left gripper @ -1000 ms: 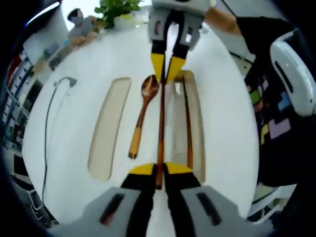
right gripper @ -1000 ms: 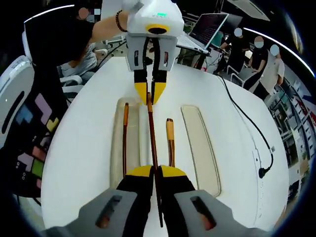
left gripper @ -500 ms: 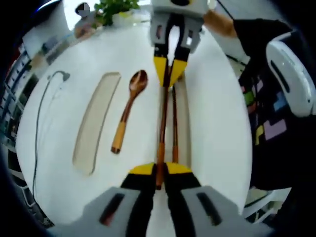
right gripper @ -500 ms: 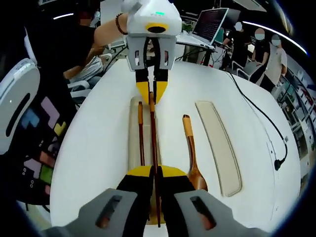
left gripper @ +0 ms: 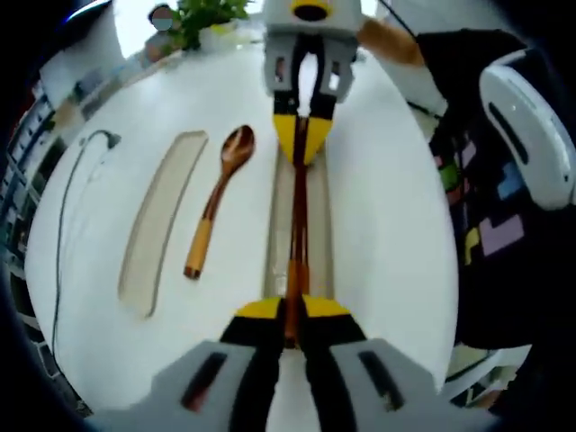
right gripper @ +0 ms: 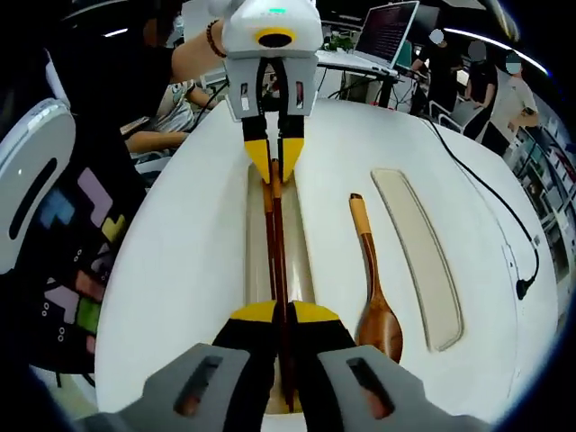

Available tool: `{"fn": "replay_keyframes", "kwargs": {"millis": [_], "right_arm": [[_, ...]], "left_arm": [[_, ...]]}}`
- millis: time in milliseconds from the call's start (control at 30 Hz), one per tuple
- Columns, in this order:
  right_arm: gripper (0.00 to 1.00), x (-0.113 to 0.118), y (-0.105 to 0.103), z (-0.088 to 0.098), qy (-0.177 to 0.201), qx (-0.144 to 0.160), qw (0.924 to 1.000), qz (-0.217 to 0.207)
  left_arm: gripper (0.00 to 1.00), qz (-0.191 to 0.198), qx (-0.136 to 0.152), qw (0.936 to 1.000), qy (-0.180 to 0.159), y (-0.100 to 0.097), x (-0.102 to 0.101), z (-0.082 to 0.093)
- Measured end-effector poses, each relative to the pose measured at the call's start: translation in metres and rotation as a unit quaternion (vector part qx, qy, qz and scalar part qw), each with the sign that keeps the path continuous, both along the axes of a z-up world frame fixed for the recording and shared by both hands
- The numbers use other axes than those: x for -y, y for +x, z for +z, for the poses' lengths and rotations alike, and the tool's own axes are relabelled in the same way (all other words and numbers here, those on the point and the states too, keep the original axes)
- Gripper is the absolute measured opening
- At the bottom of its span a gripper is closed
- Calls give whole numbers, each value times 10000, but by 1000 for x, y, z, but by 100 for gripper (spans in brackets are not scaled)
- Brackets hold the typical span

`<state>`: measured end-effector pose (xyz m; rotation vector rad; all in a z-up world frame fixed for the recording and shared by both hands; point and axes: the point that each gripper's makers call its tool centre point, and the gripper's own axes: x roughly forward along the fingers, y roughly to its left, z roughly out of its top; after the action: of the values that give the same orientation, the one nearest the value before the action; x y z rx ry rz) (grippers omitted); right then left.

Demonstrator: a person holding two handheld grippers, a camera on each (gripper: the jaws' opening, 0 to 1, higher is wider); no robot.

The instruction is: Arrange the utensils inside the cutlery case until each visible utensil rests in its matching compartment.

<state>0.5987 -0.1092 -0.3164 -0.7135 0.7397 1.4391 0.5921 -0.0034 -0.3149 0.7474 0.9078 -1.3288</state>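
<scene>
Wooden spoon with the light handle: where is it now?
The wooden spoon lies on the white table, between the two recessed compartments: left of the chopstick slot in the left gripper view, right of it in the right gripper view.

A laptop (right gripper: 385,32), plant (left gripper: 205,13) and black cable (right gripper: 499,225).

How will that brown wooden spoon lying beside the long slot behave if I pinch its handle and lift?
The brown wooden spoon looks rigid, so it probably won't flex. Its slim handle and broader bowl suggest it may tip bowl-down. The rounded handle might roll on the smooth white table if nudged sideways.
</scene>
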Motion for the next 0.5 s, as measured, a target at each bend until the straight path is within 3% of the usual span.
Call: {"fn": "replay_keyframes", "kwargs": {"millis": [500], "right_arm": [[3,-3,2,-10,-39,-84,9999,-44]], "left_arm": [[7,-106,90,9997,182,2,-3,-10]]}}
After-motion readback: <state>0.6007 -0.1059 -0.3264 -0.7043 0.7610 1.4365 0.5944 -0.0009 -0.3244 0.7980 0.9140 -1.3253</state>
